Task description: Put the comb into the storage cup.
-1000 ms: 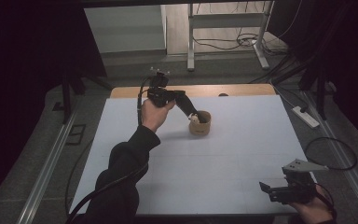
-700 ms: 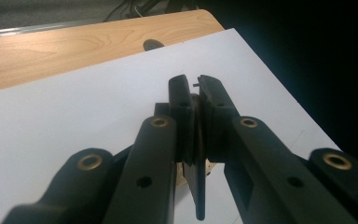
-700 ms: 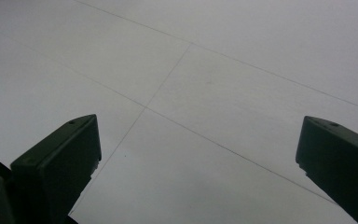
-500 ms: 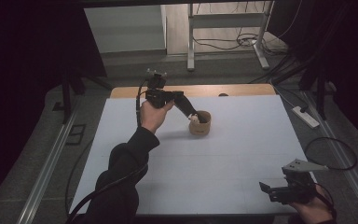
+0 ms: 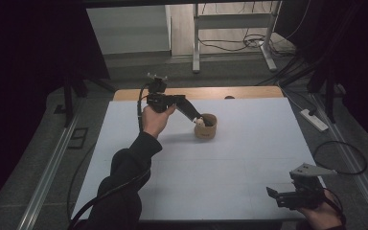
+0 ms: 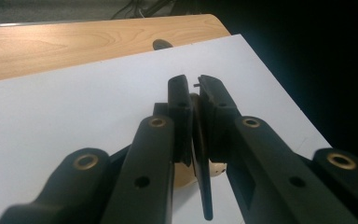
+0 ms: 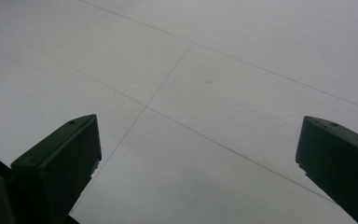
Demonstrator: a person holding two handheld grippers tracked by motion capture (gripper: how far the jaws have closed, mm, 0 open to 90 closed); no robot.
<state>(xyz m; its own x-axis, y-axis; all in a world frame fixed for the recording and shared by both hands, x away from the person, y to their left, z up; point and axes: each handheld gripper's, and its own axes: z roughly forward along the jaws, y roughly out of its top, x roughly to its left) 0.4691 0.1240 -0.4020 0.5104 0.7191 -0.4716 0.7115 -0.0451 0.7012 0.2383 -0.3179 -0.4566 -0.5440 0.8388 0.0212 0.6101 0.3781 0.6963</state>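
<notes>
Currently, left to right across the high view. Left forearm, in a dark sleeve, reaches up from the bottom edge toward the far middle of the white worktop. Left hand is raised clear of the surface, wrist bent back, gripping the body of the left claw from below. The claw's arms slope down and to the right, so the tips sit at the near-left rim of a small tan cup.

Cup stands upright on the worktop, in the far half, a little left of centre. A pale bit shows at its rim right where the claw tips are; too small to identify.

Left gripper view: left claw is clenched, jaws nearly together with a thin dark flat strip nipped between them, running down toward the camera. The tan cup is partly visible behind and below the jaws. Whether the strip is part of the cup, I cannot tell.

Right hand rests low at the near right corner, well apart from the cup, holding the right claw about level, pointed left.

Right gripper view: right claw is released, jaws wide, bare worktop between them.
</notes>
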